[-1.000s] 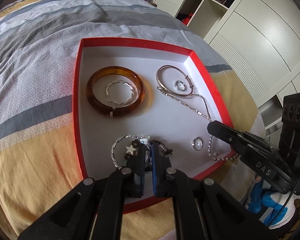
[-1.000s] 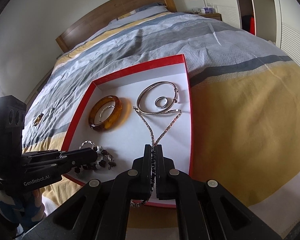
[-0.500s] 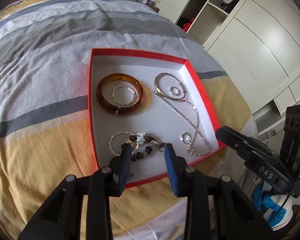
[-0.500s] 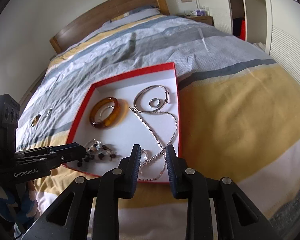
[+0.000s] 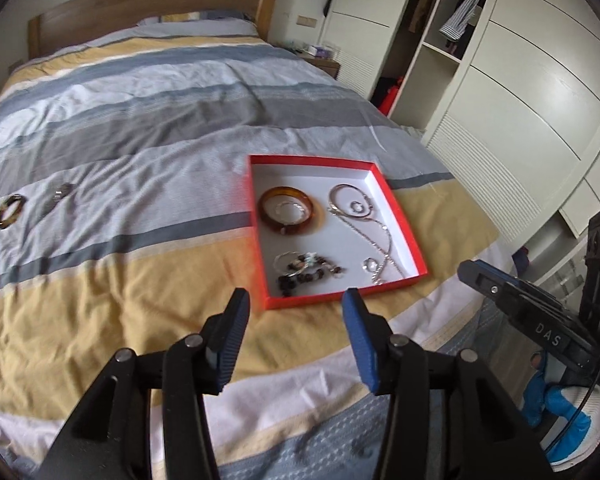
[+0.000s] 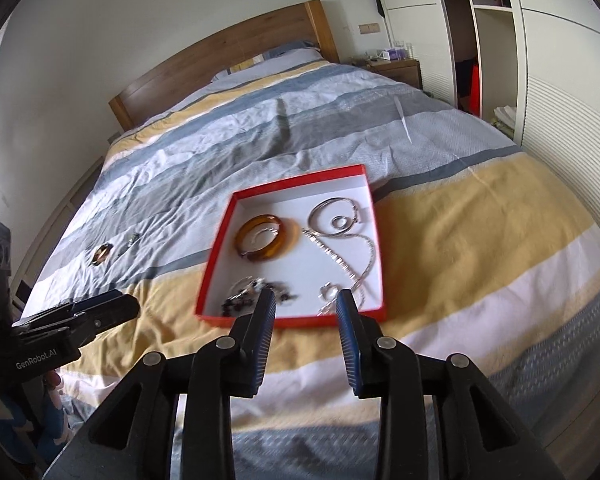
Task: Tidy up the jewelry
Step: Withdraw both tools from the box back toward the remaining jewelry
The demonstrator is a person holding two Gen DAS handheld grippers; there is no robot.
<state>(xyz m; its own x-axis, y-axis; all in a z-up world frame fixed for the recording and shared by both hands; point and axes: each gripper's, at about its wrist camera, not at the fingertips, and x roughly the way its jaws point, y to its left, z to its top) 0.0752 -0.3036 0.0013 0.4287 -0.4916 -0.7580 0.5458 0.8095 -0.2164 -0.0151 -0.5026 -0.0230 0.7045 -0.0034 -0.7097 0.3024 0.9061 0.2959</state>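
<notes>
A red box (image 5: 402, 216) (image 6: 216, 240) with a white floor lies on the striped bedspread. In it are an amber bangle (image 5: 286, 211) (image 6: 260, 236), a silver bangle (image 5: 350, 204) (image 6: 334, 214), a silver chain (image 5: 382, 246) (image 6: 350, 262) and a dark bead bracelet (image 5: 306, 270) (image 6: 256, 292). My left gripper (image 5: 296, 300) hovers above the bed, short of the box's near edge, its jaws opening with nothing between them. My right gripper (image 6: 305, 300) hangs over that near edge, jaws also opening and empty. Each gripper shows in the other's view: the right gripper (image 5: 476, 274), the left gripper (image 6: 116, 308).
Out on the bedspread, left of the box, lie a tortoiseshell ring-shaped piece (image 5: 9, 210) (image 6: 102, 254) and a small silver piece (image 5: 60, 194) (image 6: 132, 240). A wooden headboard (image 6: 228, 52) stands at the far end, white wardrobes (image 5: 520, 112) on the right, a bedside table (image 6: 396, 66) beside them.
Both grippers went from shut inside the box to open and drew back and up. The bead bracelet and the chain were let go and now lie in the box.
</notes>
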